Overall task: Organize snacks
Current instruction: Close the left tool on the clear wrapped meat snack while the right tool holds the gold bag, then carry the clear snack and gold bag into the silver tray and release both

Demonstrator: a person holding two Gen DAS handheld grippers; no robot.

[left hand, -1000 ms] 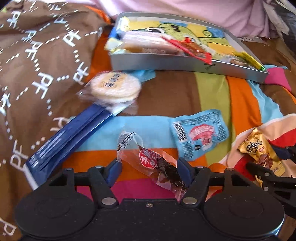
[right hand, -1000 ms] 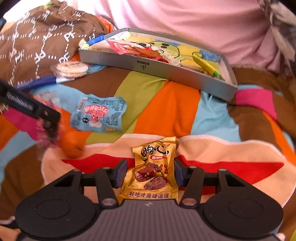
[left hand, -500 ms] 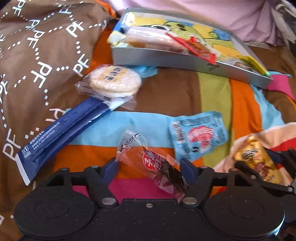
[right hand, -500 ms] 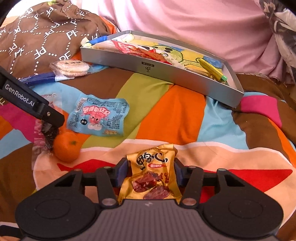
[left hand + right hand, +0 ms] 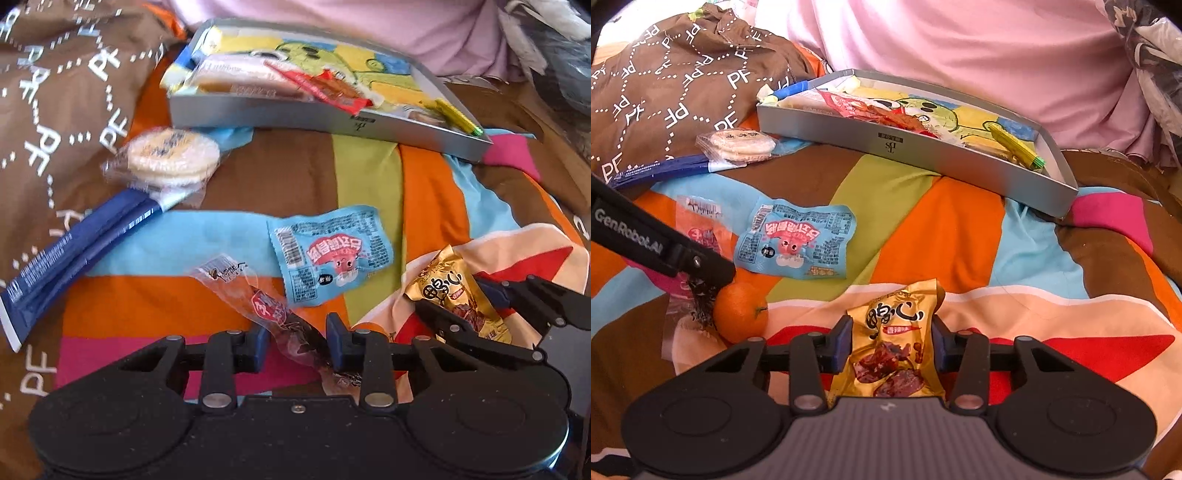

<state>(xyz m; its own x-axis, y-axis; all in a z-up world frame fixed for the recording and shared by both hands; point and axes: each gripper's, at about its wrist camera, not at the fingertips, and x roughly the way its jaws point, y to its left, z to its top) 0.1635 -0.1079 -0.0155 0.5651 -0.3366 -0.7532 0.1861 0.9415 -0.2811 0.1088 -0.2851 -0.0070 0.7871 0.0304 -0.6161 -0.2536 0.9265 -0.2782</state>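
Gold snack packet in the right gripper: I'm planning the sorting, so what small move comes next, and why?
Probably carry the gold foil snack packet forward toward the grey metal tray. The right gripper is shut on it, and the tray already holds other snacks with bare room left.

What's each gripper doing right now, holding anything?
Left gripper: closed on the clear red-labelled snack packet.
Right gripper: closed on the gold snack packet.
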